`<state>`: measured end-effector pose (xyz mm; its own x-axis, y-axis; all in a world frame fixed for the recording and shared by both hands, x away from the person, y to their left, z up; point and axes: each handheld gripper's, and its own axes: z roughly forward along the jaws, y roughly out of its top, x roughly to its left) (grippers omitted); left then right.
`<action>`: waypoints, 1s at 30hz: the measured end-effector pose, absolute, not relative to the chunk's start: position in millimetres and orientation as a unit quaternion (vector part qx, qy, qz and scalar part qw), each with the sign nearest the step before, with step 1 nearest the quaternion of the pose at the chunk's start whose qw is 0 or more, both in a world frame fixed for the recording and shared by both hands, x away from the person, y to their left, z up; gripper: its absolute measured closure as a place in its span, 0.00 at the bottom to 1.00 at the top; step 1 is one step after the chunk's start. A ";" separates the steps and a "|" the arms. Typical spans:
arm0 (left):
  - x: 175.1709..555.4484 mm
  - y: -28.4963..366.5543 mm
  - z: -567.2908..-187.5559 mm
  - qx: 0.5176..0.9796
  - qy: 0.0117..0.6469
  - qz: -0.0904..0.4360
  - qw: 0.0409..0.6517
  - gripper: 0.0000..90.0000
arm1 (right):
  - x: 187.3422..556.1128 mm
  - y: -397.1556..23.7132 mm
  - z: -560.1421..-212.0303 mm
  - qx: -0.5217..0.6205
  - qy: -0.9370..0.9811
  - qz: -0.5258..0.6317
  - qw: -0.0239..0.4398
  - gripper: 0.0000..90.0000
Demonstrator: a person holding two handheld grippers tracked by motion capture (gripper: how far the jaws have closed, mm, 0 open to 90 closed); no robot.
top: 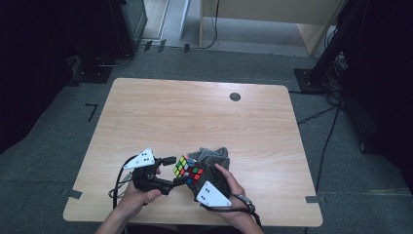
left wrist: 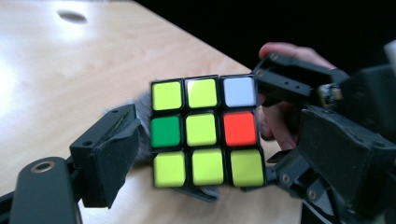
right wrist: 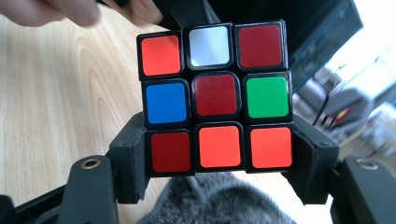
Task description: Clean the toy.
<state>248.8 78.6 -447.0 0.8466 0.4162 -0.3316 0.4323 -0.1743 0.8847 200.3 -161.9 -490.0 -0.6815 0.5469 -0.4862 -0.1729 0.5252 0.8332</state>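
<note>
Over our wooden table, right gripper fingers clamp the scrambled cube; left gripper fingers stand apart beside its mostly yellow face

Free room and obstructions on the light wooden table.
Far and middle tabletop lie open; near edge crowded by multicoloured puzzle cube, crumpled grey fuzzy cloth and both hand-held grippers.

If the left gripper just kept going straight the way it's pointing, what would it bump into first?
Most likely the Rubik's cube: its mostly yellow face sits straight ahead between the left gripper's open jaws, held by the right gripper.
</note>
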 end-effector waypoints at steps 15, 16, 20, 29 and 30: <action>234.6 65.3 -468.1 0.817 0.233 0.197 0.490 0.14 | 206.9 -192.1 -451.8 0.320 0.742 0.551 0.207 0.38; 232.0 62.8 -468.9 0.818 0.222 0.205 0.489 0.14 | 206.3 -191.2 -450.0 0.328 0.741 0.555 0.190 0.38; 223.0 54.5 -472.7 0.822 0.191 0.257 0.470 0.11 | 204.7 -186.1 -445.6 0.351 0.735 0.564 0.133 0.38; 208.6 45.9 -470.0 0.813 0.148 0.311 0.469 0.11 | 203.0 -175.8 -444.8 0.399 0.732 0.545 0.089 0.38; 207.7 45.5 -469.9 0.812 0.145 0.316 0.468 0.13 | 203.2 -175.3 -445.4 0.402 0.732 0.543 0.085 0.38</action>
<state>207.7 45.5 -469.9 0.7575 0.5324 0.3778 -0.0603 -0.5191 0.8526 203.2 -175.3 -445.4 -0.6620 0.6811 0.3129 0.4965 0.0858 0.8638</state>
